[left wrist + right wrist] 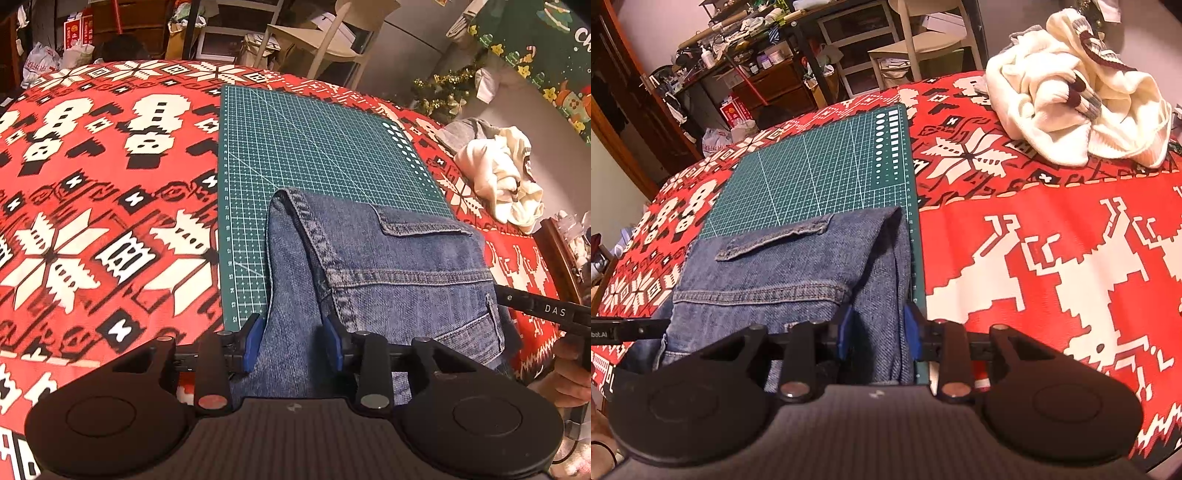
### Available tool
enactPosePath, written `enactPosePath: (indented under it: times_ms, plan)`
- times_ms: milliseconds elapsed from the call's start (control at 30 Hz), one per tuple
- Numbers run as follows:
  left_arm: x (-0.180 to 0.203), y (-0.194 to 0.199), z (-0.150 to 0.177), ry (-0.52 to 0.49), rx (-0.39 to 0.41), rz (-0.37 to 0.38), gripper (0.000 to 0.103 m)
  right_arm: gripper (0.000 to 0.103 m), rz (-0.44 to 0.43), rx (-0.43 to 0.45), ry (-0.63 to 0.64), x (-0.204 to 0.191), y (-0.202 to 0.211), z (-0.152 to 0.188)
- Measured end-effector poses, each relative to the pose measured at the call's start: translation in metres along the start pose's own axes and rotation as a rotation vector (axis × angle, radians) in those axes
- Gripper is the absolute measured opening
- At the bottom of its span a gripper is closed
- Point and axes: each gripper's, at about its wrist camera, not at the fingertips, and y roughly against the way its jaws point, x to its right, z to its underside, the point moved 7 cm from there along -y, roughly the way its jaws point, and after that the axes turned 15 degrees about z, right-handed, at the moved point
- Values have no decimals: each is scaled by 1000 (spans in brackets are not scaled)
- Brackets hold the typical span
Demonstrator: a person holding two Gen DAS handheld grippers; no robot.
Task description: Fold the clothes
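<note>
Between both pairs of spread tongs: one pair of folded jeans (388,266), on the cutting mat (314,147).
Left gripper (295,341) straddles the left edge, right gripper (879,334) the right, pads clear of the denim; the long axis runs straight ahead, both hands equally near. Beyond, right: one heap of white clothes (1082,99).
</note>
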Motion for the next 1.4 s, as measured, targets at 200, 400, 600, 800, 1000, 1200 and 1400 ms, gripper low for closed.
enactPosePath:
  times_ms: [200,400,600,800,1000,1200,1400]
  plan:
    - [2,4,-2,-32,21,-74,47,53,41,30,49,-2,8,1]
    - [3,26,-10,-39,80,-92,69,91,63,113,52,5,34,-9]
    - [16,44,-11,-81,132,-133,83,102,45,170,62,4,59,-15]
    - [31,46,-2,-131,144,-150,84,102,14,142,117,-12,71,-9]
    - [44,36,12,-147,143,-93,88,102,66,159,114,-12,76,-3]
    - [50,30,17,-172,145,-98,89,102,49,172,118,-17,83,3]
    - [56,32,19,-186,137,-72,93,102,47,193,184,-28,82,7]
